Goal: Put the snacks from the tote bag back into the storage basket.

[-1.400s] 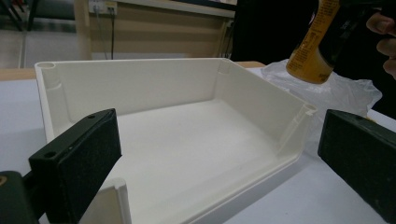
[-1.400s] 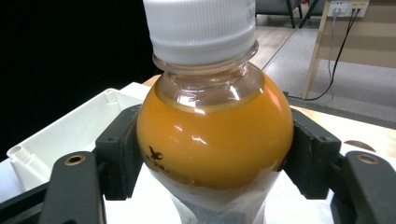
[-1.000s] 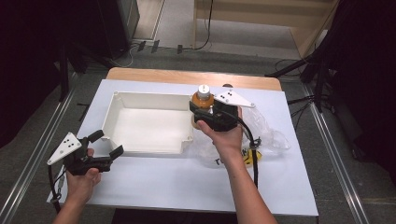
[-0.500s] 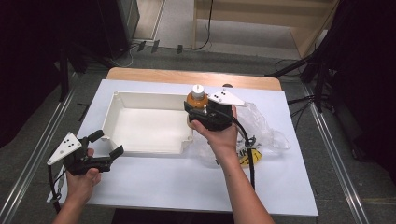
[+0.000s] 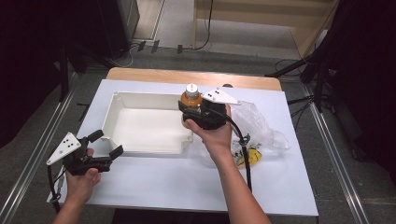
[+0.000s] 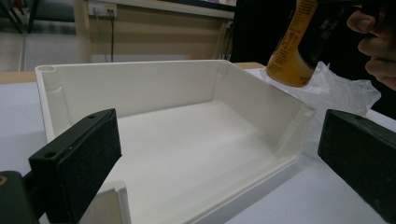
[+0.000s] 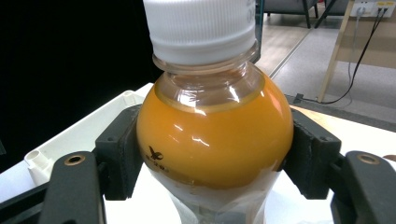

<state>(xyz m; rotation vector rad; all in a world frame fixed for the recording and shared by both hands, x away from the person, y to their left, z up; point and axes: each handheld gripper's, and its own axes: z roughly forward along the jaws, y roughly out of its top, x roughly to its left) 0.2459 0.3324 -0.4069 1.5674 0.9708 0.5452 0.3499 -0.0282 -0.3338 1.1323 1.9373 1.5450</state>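
Bottle (image 5: 191, 99) upright betw. right gripper (image 5: 190, 113) jaws, clamped, above tray (image 5: 150, 149) edge; left gripper (image 5: 103, 144) wide open, empty.

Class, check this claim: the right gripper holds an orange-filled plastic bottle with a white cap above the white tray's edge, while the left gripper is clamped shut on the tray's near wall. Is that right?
Not quite. The right gripper does hold the orange-filled plastic bottle with a white cap by the white plastic tray. But the left gripper is open and grips nothing, as the left gripper view shows: its jaws stand wide apart before the tray.
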